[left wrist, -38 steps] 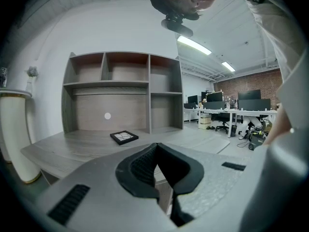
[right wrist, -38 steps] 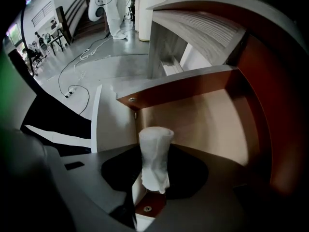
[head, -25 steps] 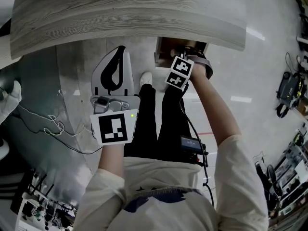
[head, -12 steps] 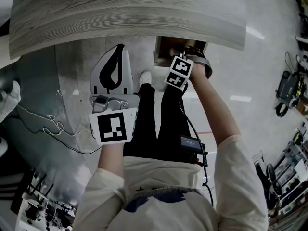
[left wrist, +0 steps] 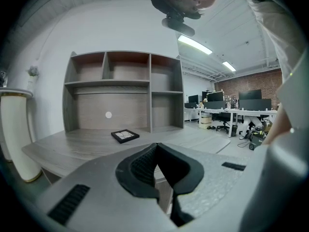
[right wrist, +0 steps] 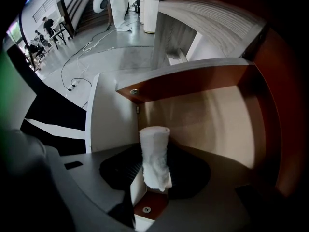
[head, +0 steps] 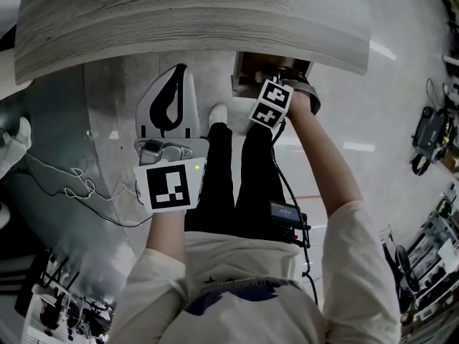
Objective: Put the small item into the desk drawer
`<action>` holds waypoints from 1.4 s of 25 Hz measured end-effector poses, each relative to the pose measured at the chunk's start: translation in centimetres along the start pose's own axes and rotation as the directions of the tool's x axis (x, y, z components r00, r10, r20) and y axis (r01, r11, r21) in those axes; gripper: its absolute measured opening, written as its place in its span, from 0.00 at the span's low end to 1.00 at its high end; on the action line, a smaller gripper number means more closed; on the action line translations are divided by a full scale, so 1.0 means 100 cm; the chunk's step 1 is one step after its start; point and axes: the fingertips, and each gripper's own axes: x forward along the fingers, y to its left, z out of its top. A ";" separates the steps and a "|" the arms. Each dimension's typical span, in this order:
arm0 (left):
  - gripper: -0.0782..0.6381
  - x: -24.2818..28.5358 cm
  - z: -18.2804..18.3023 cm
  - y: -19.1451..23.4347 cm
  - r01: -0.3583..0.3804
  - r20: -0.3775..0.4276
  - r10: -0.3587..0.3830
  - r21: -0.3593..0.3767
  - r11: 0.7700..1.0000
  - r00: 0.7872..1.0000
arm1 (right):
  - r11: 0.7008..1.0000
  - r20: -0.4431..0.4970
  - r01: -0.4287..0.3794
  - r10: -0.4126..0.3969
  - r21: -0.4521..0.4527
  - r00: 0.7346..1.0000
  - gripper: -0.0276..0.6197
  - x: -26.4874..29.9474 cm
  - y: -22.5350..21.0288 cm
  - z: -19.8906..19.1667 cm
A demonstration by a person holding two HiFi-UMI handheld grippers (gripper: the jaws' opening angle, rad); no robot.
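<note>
A small white roll (right wrist: 153,144) stands between the pads of my right gripper (right wrist: 154,152), inside the open desk drawer (right wrist: 207,115). The pads still touch its lower end while the jaws are opening. In the head view the right gripper (head: 276,77) reaches into the brown drawer (head: 244,74) under the desk's front edge; its fingertips and the roll are hidden there. My left gripper (head: 178,72) hangs left of the drawer, below the desktop, shut with nothing in it. In its own view the left gripper (left wrist: 157,145) has its tips together.
The grey wooden desktop (head: 186,27) spans the top of the head view. A shelf unit (left wrist: 125,91) and a black-framed flat item (left wrist: 125,136) stand on it. The person's legs (head: 237,178) are below the drawer. Cables (head: 79,185) lie on the floor at left.
The right gripper has shifted slightly to the right at the drawer. The left gripper has barely moved.
</note>
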 end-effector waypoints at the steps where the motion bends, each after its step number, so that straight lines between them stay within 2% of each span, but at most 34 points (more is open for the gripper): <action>1: 0.12 0.000 -0.001 0.001 -0.002 -0.002 0.002 0.000 1.000 1.000 | 1.000 0.000 -0.003 0.003 0.001 1.000 0.27 0.000 0.000 0.000; 10: 0.12 -0.003 -0.001 0.005 -0.012 0.002 0.012 0.000 1.000 1.000 | 1.000 0.000 -0.017 0.017 0.006 1.000 0.31 -0.004 0.001 -0.001; 15: 0.12 -0.001 -0.002 0.005 -0.013 0.001 0.013 -0.002 1.000 1.000 | 1.000 0.036 -0.007 0.006 0.027 0.999 0.32 -0.014 -0.003 0.002; 19: 0.12 -0.001 0.000 0.002 -0.009 0.005 0.009 0.001 1.000 1.000 | 0.997 0.095 0.009 -0.016 0.076 0.995 0.32 -0.029 -0.011 0.006; 23: 0.12 -0.002 0.009 -0.001 -0.005 0.015 0.005 0.005 1.000 1.000 | 0.982 0.181 0.049 -0.082 0.180 0.980 0.32 -0.063 -0.026 0.013; 27: 0.12 -0.008 0.027 -0.005 -0.005 0.039 0.005 0.007 1.000 0.999 | 0.953 0.259 0.106 -0.183 0.284 0.948 0.31 -0.109 -0.039 0.014; 30: 0.12 -0.015 0.047 -0.011 -0.005 0.067 0.004 0.015 1.000 0.998 | 0.916 0.320 0.105 -0.240 0.386 0.917 0.29 -0.150 -0.044 0.010; 32: 0.12 -0.017 0.065 -0.017 -0.004 0.092 0.002 0.022 1.000 0.996 | 0.879 0.368 0.096 -0.292 0.468 0.883 0.28 -0.183 -0.053 0.006; 35: 0.12 -0.021 0.095 -0.028 0.003 0.137 -0.007 0.030 1.000 0.991 | 0.803 0.430 0.089 -0.405 0.590 0.807 0.27 -0.242 -0.067 -0.001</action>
